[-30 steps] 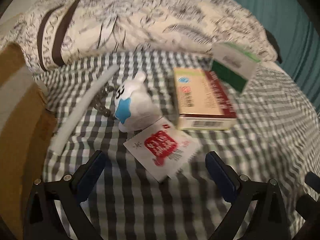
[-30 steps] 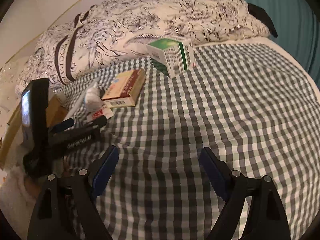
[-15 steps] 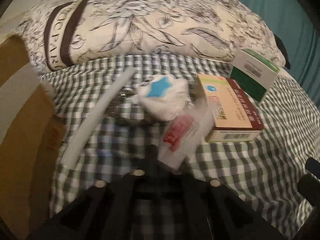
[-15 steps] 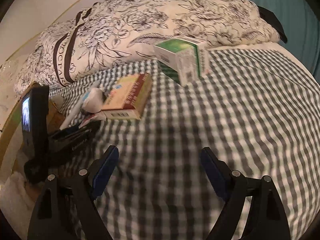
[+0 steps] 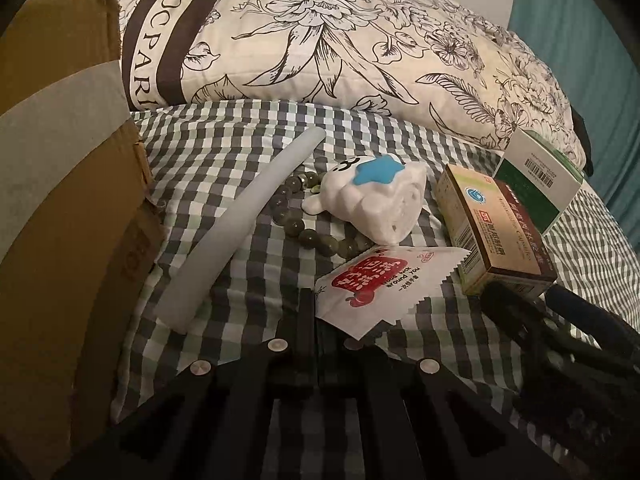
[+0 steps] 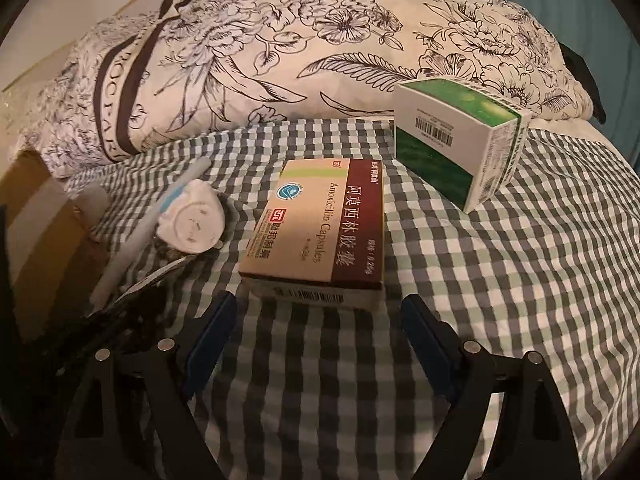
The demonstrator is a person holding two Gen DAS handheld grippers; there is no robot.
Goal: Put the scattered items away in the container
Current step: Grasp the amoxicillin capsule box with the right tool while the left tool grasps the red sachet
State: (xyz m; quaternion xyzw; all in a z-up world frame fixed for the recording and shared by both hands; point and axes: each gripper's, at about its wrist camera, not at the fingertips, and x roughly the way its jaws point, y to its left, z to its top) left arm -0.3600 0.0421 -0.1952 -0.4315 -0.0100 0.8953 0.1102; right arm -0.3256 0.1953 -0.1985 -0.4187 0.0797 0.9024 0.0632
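On the checked bed, the left hand-held gripper (image 5: 316, 320) is clenched on a white sachet (image 5: 384, 284) at six o'clock; the right hand-held gripper (image 6: 316, 320) gapes before the amoxicillin box (image 6: 320, 232). Nothing visibly boxed yet: cardboard box (image 5: 60, 200) waits at nine o'clock.

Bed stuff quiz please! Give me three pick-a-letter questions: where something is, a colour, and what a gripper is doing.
1. Where is the toy? A in the cardboard box; B beside the beads; C on the pillow.
2. What colour is the packet label? A red; B purple; C yellow.
3. The right gripper is: A shut on the toy; B open; C holding a box.
Answers: B, the toy lies against the beads; A, a red patch fills its front; B, its blue fingers stand wide apart, empty.
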